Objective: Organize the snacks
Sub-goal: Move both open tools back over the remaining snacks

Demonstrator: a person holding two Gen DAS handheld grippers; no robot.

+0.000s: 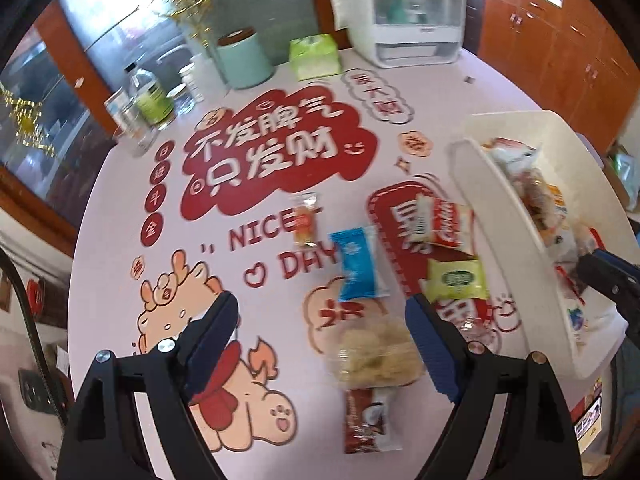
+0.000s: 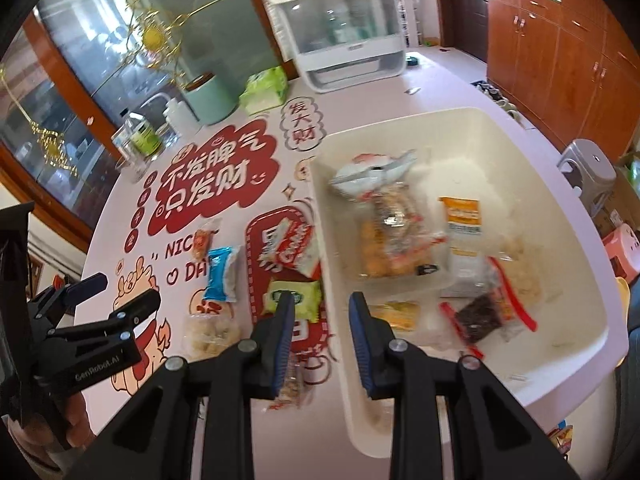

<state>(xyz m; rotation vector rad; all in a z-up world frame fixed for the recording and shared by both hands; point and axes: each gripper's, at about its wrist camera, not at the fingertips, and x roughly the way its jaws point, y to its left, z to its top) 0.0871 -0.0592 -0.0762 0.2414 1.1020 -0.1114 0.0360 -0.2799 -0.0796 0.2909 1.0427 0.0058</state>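
Pink printed tabletop [image 1: 120,208] carries loose snacks left of the white bin [image 2: 460,120]. Clear cracker bag [image 1: 376,354], long axis pointing away, lies between the wide, empty left tongs [image 1: 320,312]; right tongs [image 2: 320,320], narrow and empty, hover over the bin's left wall.

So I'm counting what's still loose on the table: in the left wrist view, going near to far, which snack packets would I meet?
Brown packet → clear bag of pale snacks → green packet → blue packet → red-and-white packet → small orange packet.
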